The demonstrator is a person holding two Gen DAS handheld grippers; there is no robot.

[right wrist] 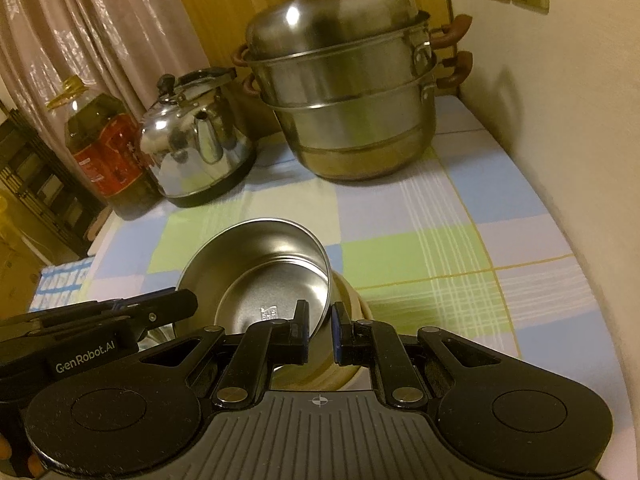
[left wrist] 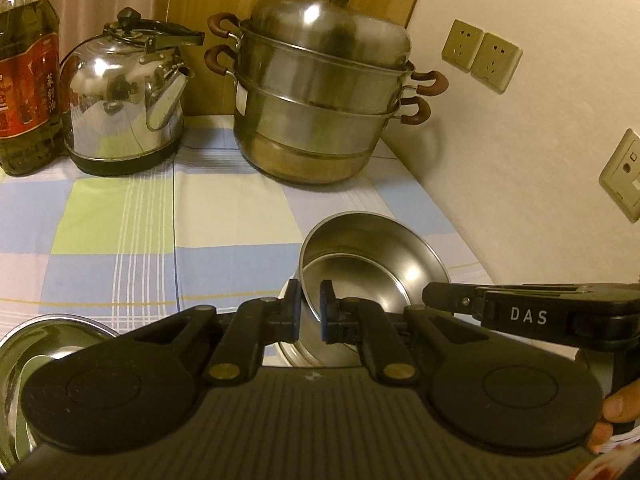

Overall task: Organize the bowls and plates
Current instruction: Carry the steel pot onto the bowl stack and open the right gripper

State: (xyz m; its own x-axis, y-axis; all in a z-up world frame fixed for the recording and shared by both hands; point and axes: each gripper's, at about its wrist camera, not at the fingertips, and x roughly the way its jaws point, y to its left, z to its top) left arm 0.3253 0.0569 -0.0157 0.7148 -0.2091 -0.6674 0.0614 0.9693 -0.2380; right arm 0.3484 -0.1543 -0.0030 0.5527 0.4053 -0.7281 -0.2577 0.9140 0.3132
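Both claws are pinching the same steel bowl (left wrist: 372,264), one on each side of its rim. The left claw (left wrist: 310,312) has the bowl's left wall between its pads, and the right claw (right wrist: 320,330) clamps the opposite wall, so the bowl hangs between them, just ahead of both sets of fingertips and tilted with its mouth turned back toward the cameras. Neither hand is nearer; they share the load evenly.

Directly beneath the bowl, below and slightly behind the fingertips, sits a pale dish or bowl (right wrist: 344,360) on the checked tablecloth (right wrist: 420,248). Whether the steel bowl already touches it I cannot tell, since the claws hide the contact. Judging by the task, the coming move is a nesting one: the bowl should go straight down, levelled first, as its tilt would otherwise catch the lower rim.

Another steel dish (left wrist: 44,344) lies low to the left of the left claw. The steamer pot (left wrist: 324,92) and kettle (left wrist: 124,96) stand well ahead.
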